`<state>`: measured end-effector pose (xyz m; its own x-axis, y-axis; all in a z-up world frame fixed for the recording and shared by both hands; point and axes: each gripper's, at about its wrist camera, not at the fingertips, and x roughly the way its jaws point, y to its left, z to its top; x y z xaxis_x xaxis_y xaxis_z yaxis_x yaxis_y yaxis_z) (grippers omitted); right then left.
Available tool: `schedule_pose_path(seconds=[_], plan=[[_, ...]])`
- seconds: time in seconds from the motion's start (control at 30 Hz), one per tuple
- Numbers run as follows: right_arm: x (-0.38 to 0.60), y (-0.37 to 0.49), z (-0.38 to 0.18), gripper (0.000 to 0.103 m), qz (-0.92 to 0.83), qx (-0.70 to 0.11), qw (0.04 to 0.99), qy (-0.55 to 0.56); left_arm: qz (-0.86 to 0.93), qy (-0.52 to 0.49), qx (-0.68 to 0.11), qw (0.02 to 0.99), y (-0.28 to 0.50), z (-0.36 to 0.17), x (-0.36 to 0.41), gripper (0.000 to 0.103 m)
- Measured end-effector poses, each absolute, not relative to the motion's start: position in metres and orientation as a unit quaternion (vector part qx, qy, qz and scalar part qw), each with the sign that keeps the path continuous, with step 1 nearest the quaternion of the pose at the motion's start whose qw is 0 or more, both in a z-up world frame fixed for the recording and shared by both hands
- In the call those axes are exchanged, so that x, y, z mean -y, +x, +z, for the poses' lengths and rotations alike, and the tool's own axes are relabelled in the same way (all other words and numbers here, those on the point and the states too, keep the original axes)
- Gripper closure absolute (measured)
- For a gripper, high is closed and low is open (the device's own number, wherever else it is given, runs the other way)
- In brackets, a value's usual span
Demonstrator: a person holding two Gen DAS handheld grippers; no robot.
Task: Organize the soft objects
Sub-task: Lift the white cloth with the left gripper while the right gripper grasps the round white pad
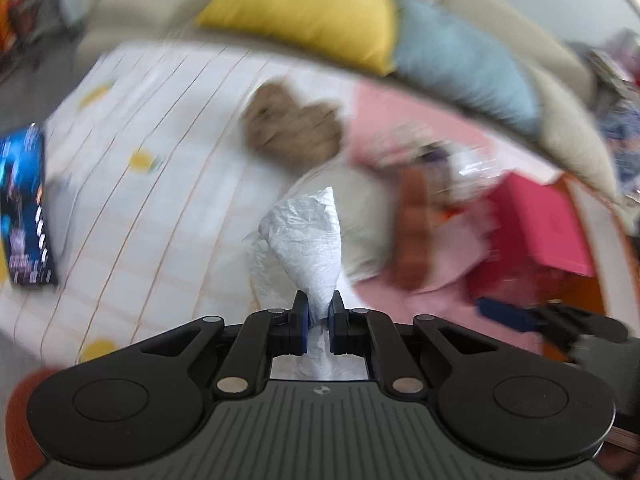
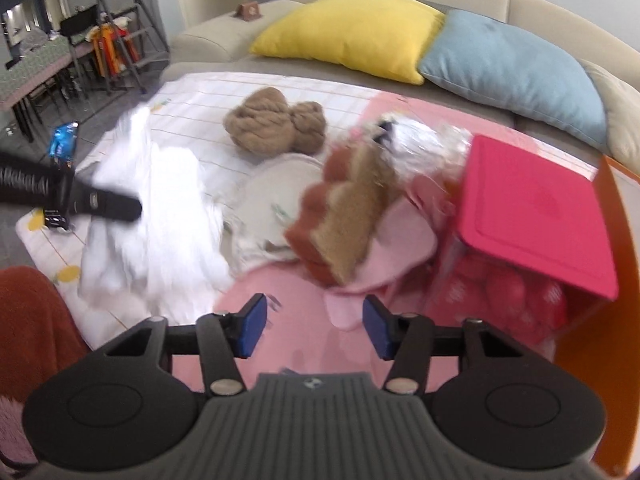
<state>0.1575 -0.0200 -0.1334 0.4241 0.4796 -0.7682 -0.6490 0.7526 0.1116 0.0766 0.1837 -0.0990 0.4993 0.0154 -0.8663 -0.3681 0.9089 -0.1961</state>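
My left gripper [image 1: 319, 304] is shut on a crumpled white cloth [image 1: 308, 236], pinched at its lower end with the rest bunched up above the pads. The right wrist view shows the same white cloth [image 2: 160, 216] spread over the striped mat, blurred. My right gripper [image 2: 314, 324] stands open above the pink mat [image 2: 280, 292], nothing between its pads; a pink cloth [image 2: 400, 248] lies just beyond its right finger. A brown-and-tan plush toy [image 2: 344, 216] rests on that pink cloth. A brown yarn bundle [image 2: 276, 124] sits farther back.
A box with a pink lid [image 2: 532, 208] stands at the right beside an orange edge. Yellow [image 2: 352, 32] and blue [image 2: 516, 68] cushions lean on the beige sofa behind. A beige cloth [image 2: 272, 196] lies mid-mat, a blue packet [image 1: 24, 208] at the left edge.
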Motion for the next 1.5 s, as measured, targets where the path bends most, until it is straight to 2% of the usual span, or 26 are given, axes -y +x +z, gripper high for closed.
schedule_pose_path(seconds=[0.17,0.2,0.27,0.33,0.4,0.43,0.5,0.53,0.57,0.6,0.67,0.73,0.77,0.83,0.93,1.03,1.1,1.13,1.23,1.27,1.33,1.4,1.5], plan=[[-0.010,0.160,-0.139,0.068,0.379,-0.403,0.823,-0.126,0.136,-0.138,-0.512,0.837,0.095,-0.134,-0.194,0.093],[-0.015,0.162,-0.141,0.074,0.385,-0.402,0.821,-0.127,0.135,-0.129,-0.517,0.835,0.098,-0.140,-0.193,0.092],[-0.025,0.166,-0.144,0.077,0.398,-0.401,0.816,-0.126,0.137,-0.125,-0.524,0.831,0.102,-0.152,-0.193,0.091],[-0.037,0.171,-0.151,0.078,0.414,-0.396,0.808,-0.135,0.139,-0.134,-0.534,0.823,0.104,-0.161,-0.194,0.082],[-0.049,0.172,-0.160,0.077,0.426,-0.383,0.804,-0.160,0.146,-0.144,-0.531,0.822,0.102,-0.162,-0.198,0.063],[-0.055,0.173,-0.164,0.077,0.429,-0.375,0.803,-0.176,0.152,-0.142,-0.532,0.821,0.101,-0.162,-0.199,0.059],[-0.063,0.175,-0.172,0.077,0.433,-0.361,0.801,-0.201,0.170,-0.136,-0.538,0.815,0.102,-0.164,-0.200,0.042],[-0.066,0.177,-0.176,0.077,0.435,-0.359,0.799,-0.209,0.180,-0.136,-0.540,0.811,0.102,-0.166,-0.202,0.039],[-0.068,0.180,-0.180,0.076,0.437,-0.360,0.796,-0.216,0.185,-0.141,-0.539,0.809,0.103,-0.166,-0.204,0.031],[-0.070,0.184,-0.185,0.075,0.440,-0.362,0.791,-0.223,0.185,-0.151,-0.537,0.809,0.101,-0.168,-0.207,0.025],[-0.071,0.185,-0.190,0.068,0.450,-0.351,0.786,-0.239,0.177,-0.177,-0.538,0.805,0.099,-0.172,-0.211,0.021],[-0.072,0.183,-0.193,0.042,0.460,-0.336,0.782,-0.252,0.175,-0.186,-0.542,0.801,0.100,-0.178,-0.210,0.021],[-0.072,0.182,-0.195,0.039,0.462,-0.331,0.782,-0.257,0.172,-0.185,-0.543,0.800,0.100,-0.181,-0.208,0.021],[-0.074,0.181,-0.201,0.040,0.457,-0.330,0.780,-0.273,0.168,-0.187,-0.548,0.798,0.101,-0.185,-0.205,0.021],[-0.072,0.187,-0.207,0.051,0.461,-0.344,0.780,-0.247,0.166,-0.181,-0.544,0.803,0.101,-0.187,-0.200,0.025],[-0.070,0.191,-0.208,0.054,0.462,-0.356,0.781,-0.225,0.160,-0.182,-0.541,0.806,0.104,-0.184,-0.202,0.032],[-0.069,0.190,-0.208,0.057,0.460,-0.358,0.782,-0.220,0.155,-0.180,-0.538,0.809,0.105,-0.183,-0.201,0.043],[-0.069,0.189,-0.208,0.063,0.457,-0.358,0.785,-0.219,0.153,-0.175,-0.539,0.810,0.106,-0.182,-0.201,0.045],[-0.068,0.191,-0.207,0.073,0.447,-0.361,0.789,-0.219,0.153,-0.164,-0.535,0.814,0.106,-0.180,-0.199,0.058],[-0.067,0.193,-0.206,0.080,0.441,-0.364,0.791,-0.218,0.152,-0.156,-0.532,0.818,0.105,-0.181,-0.198,0.064],[-0.067,0.197,-0.205,0.084,0.435,-0.374,0.792,-0.208,0.153,-0.158,-0.525,0.822,0.103,-0.181,-0.197,0.070],[-0.068,0.198,-0.204,0.086,0.429,-0.380,0.794,-0.203,0.152,-0.152,-0.521,0.826,0.103,-0.179,-0.195,0.084],[-0.065,0.199,-0.199,0.089,0.423,-0.386,0.799,-0.184,0.149,-0.152,-0.514,0.831,0.101,-0.175,-0.195,0.087]])
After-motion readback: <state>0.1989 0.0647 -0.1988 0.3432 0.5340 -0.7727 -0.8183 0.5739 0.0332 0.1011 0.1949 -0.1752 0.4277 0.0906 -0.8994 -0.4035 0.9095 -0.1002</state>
